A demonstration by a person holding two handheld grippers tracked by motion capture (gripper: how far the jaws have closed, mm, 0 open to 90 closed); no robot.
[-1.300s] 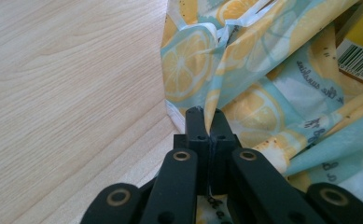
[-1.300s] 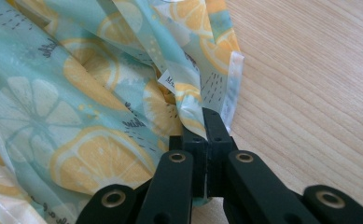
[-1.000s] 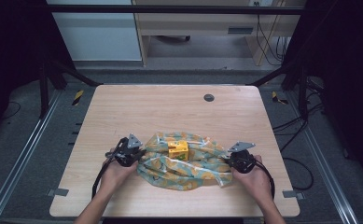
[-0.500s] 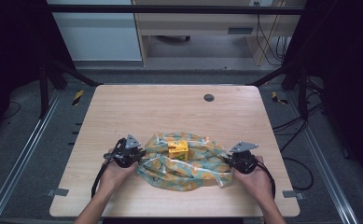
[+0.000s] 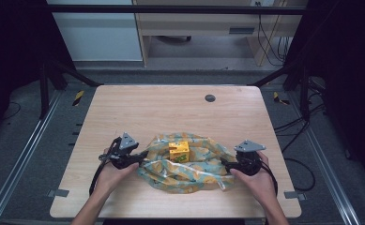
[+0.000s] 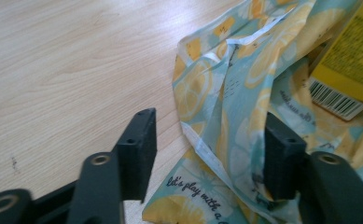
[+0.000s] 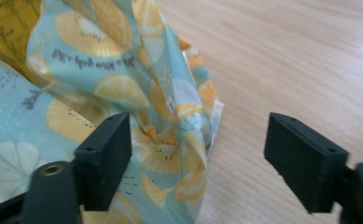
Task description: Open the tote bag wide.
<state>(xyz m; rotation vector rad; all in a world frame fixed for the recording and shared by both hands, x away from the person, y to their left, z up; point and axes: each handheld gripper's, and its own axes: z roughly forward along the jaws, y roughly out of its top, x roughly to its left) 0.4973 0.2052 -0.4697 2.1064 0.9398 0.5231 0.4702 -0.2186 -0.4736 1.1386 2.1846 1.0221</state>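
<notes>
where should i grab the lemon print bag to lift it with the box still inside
Take the lemon print bag by its two bunched ends, one hand-held gripper per side, coming in low along the table from left and right. The film gathers into narrow folds there, thin enough to pinch, and the yellow box sits in the middle, so both ends should share its weight. The left hand-held gripper and right hand-held gripper stand open at those ends.

The light wooden surface fills the middle of the frame, with a small dark round disc near its upper right. Metal rails run along the floor at both sides. Black cables trail at the right, and a pale desk stands at the top.
</notes>
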